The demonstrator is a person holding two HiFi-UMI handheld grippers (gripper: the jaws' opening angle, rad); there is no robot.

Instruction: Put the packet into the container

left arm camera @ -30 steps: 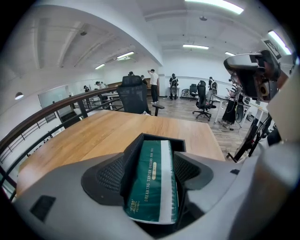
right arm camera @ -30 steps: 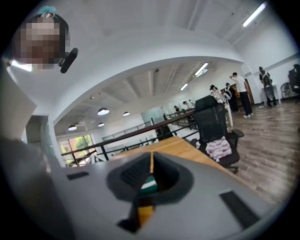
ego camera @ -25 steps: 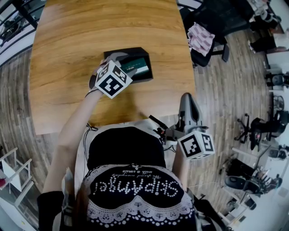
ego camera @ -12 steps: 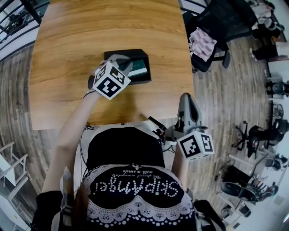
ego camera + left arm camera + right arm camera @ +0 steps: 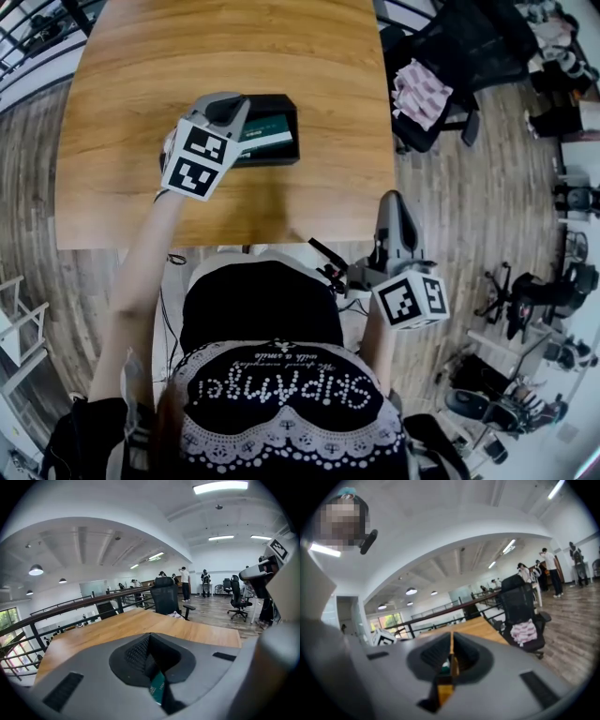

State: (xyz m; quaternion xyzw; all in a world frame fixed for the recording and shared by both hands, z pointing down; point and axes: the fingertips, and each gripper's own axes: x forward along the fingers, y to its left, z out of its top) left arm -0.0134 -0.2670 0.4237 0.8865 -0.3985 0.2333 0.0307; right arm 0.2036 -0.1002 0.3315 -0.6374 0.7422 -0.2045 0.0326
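A black open container (image 5: 284, 101) sits on the wooden table (image 5: 131, 75). The green packet (image 5: 265, 131) lies flat inside it. My left gripper (image 5: 230, 101) hangs over the container's left edge, jaws shut and empty. In the left gripper view the jaws (image 5: 149, 638) meet, and a sliver of the green packet (image 5: 157, 687) shows below them through the slit. My right gripper (image 5: 392, 202) is held off the table's near right corner, by the person's body. Its jaws (image 5: 451, 641) are shut with nothing between them.
A black office chair with a pink checked cloth (image 5: 417, 94) stands off the table's right edge. More chairs and equipment (image 5: 525, 281) crowd the wooden floor to the right. A railing (image 5: 70, 609) runs beyond the table's far side, with people (image 5: 185, 581) standing farther off.
My left gripper has drawn back from above the packet to the container's left edge. The packet stays lying in the container. The right gripper has not moved.
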